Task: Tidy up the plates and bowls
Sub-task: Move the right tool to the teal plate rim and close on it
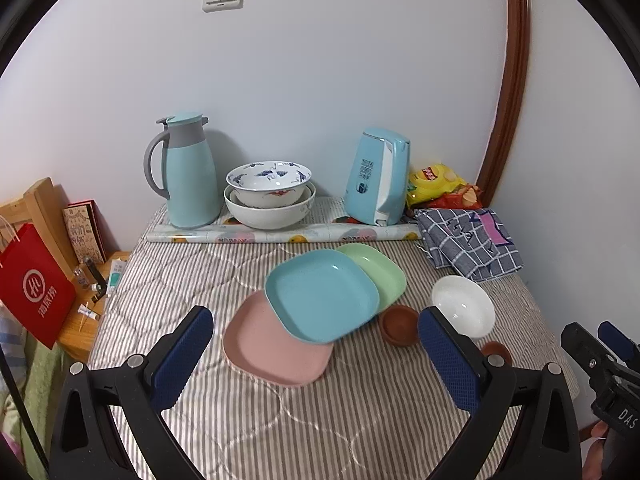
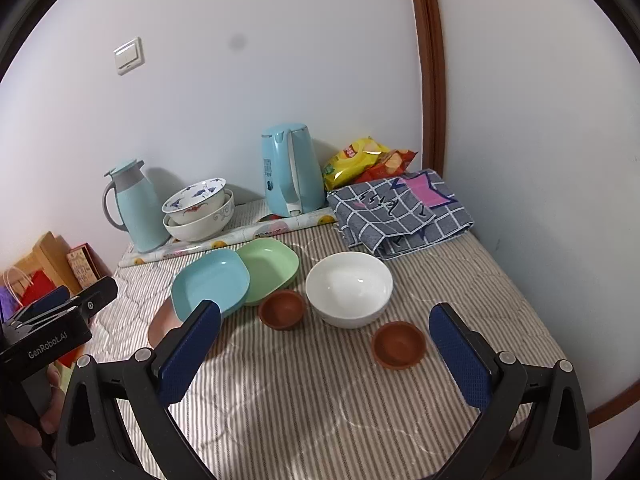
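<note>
Both grippers hover above the near part of the striped bed [image 2: 304, 408], fingers spread wide, nothing held. The left gripper [image 1: 316, 356] faces the plate cluster directly ahead. The pink plate [image 1: 272, 354] lies nearest its fingers, the blue plate [image 1: 322, 294] overlaps the pink plate's far edge and sits tilted, and the green plate [image 1: 376, 272] is tucked partly under the blue one, farther toward the back edge. So the overlapping row runs diagonally, near-left to far-right.

The right gripper [image 2: 326, 354] faces the bowls. One small brown bowl [image 2: 398, 344] lies just ahead between its fingers, toward the right finger, and is the closest item. The white bowl [image 2: 349, 288] sits beyond, with the second brown bowl [image 2: 281, 309] just beside it on the left, near the green plate's rim. All three look empty, as do the plates.

At the back edge, a patterned bowl [image 1: 269, 182] is nested, slightly tilted, inside a larger white bowl [image 1: 270, 210], between the thermos jug [image 1: 188, 176] and the kettle [image 1: 378, 176].

Judgement: left is nearer the plates, right nearer the bowls.
</note>
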The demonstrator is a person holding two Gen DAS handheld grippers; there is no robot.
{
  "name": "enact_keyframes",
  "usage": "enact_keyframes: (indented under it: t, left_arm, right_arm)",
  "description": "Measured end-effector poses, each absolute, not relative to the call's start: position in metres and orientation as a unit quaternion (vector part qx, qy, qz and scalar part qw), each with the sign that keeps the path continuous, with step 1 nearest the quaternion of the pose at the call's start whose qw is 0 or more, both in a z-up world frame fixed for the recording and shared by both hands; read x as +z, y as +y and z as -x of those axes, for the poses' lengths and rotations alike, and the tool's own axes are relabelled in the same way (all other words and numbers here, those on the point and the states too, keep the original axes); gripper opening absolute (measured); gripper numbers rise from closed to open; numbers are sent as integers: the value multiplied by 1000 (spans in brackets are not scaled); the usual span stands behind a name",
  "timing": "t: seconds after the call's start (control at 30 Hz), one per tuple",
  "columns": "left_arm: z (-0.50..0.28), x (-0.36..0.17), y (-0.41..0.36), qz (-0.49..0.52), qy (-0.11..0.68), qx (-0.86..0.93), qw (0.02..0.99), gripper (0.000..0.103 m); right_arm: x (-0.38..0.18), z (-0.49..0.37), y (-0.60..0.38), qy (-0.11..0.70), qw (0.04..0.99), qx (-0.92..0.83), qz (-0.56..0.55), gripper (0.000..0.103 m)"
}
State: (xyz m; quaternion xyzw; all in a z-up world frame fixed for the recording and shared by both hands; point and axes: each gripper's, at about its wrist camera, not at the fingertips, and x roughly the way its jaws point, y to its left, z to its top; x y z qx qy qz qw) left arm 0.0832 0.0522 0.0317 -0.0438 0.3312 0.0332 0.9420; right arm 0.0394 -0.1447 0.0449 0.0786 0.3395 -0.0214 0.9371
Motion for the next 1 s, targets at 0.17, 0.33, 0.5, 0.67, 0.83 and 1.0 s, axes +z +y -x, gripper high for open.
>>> enact_keyframes:
  t: [0.17,0.33,0.5,0.67,0.83,1.0]
  left_arm:
    - [-101,30,62,57,334,33,940,103]
    - [-119,19,72,65,344,40,936,103]
    - [-137,5,81,69,358,42,930,103]
    - [-156,-12,93,79,377,43,922,99]
    - [-175,-32,104,87,397,49,912,91]
    - [-190,-51,116,99,414,56,903,82]
  right_arm:
    - [42,-62,-143,340,937,-11,-76,103]
    - [34,-84,-134,346,936,-10,-68,103]
    - [20,-106,-129,358,930,0,-79,103]
    - [7,-124,-125,364,928,-1,-82,102]
    - [-5,-144,-120,369,926,3,-81,100]
    - [-16,-162,-105,375,925,9,-60,94]
